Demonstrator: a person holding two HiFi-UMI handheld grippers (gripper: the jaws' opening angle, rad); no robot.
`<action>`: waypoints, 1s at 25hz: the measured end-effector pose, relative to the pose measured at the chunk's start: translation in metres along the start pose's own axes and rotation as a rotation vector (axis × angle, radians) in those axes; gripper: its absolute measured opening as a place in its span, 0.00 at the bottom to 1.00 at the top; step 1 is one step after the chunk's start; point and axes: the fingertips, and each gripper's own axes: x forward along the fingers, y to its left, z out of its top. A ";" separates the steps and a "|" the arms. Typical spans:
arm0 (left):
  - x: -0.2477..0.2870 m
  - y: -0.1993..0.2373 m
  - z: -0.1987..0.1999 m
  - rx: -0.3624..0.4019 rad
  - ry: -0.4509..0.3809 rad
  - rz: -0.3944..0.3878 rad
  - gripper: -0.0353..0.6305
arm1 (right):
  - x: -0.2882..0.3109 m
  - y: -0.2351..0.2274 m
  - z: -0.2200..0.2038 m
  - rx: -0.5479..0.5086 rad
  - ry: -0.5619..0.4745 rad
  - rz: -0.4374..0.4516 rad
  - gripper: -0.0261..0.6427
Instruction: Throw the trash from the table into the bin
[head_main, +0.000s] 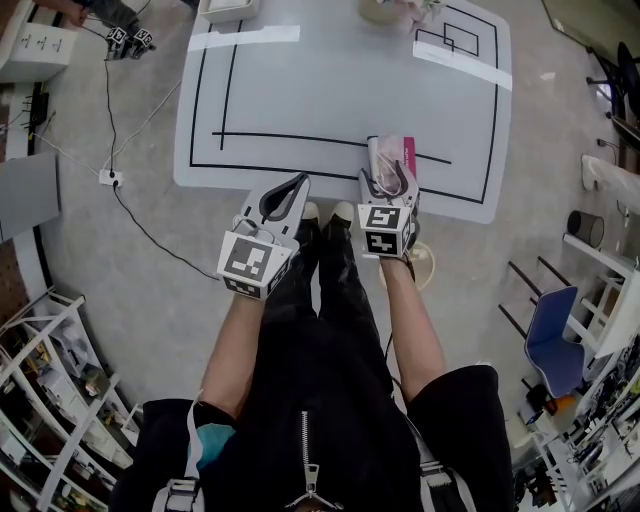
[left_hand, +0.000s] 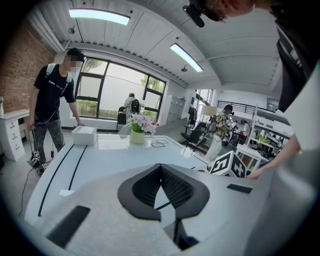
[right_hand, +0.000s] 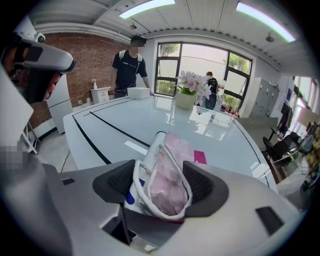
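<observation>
The pink-and-white packet (head_main: 389, 150) is pinched between the jaws of the right gripper (head_main: 389, 176) at the near edge of the white table (head_main: 340, 90), right of centre. Its long axis is aligned near to far, and its free end is directed away from the person, projecting past the jaw tips over the table top. In the right gripper view it is seen tilted slightly to the left. The left gripper (head_main: 297, 184) is held at the same near edge, left of the right gripper. Its jaws are pressed together at the tips, and nothing is held between them. The packet's crumpled pink film, a white loop round it and a blue mark on its white side are shown only in the right gripper view. In the head view, only a pale strip with a magenta right edge is seen. A potted flower (right_hand: 186, 95), a white box (right_hand: 138, 92) and a standing person (right_hand: 129, 62) at the far end are shown whole in the gripper views. The flower and box are cropped at the far edge of the head view.
</observation>
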 end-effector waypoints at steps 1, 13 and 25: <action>0.000 0.000 0.001 0.001 -0.003 0.000 0.06 | 0.000 -0.001 0.001 0.003 0.001 -0.001 0.47; -0.003 -0.002 0.011 0.007 -0.027 -0.014 0.06 | -0.024 -0.015 0.008 0.093 -0.024 -0.007 0.21; 0.005 -0.019 0.019 0.022 -0.041 -0.070 0.06 | -0.059 -0.028 0.023 0.137 -0.085 -0.039 0.17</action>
